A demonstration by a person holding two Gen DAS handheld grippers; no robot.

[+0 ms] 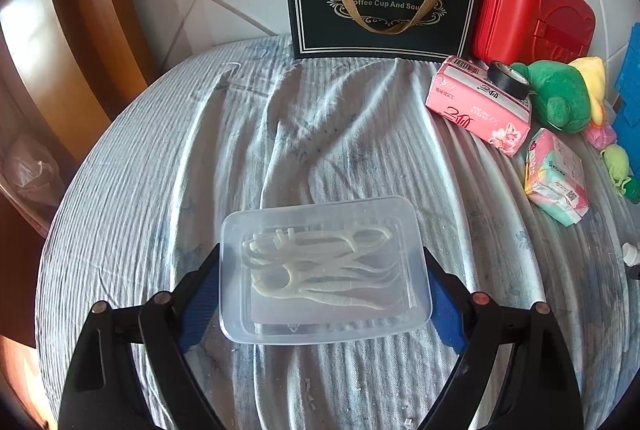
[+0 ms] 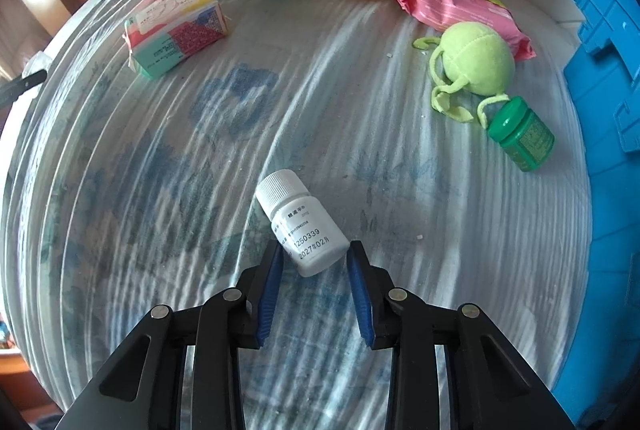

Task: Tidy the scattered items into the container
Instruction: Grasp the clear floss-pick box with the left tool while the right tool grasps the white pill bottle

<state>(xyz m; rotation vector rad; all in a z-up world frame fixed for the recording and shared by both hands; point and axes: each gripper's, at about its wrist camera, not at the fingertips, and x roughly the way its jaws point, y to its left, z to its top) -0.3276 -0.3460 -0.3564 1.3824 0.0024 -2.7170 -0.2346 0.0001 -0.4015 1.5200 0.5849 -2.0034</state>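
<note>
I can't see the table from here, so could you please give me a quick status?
Left gripper clamped on clear container of floss picks. Right gripper pinching white bottle. Nothing in the way.

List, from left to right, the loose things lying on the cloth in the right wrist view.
Pastel tissue pack → white pill bottle → light green plush ball → green jar.
</note>
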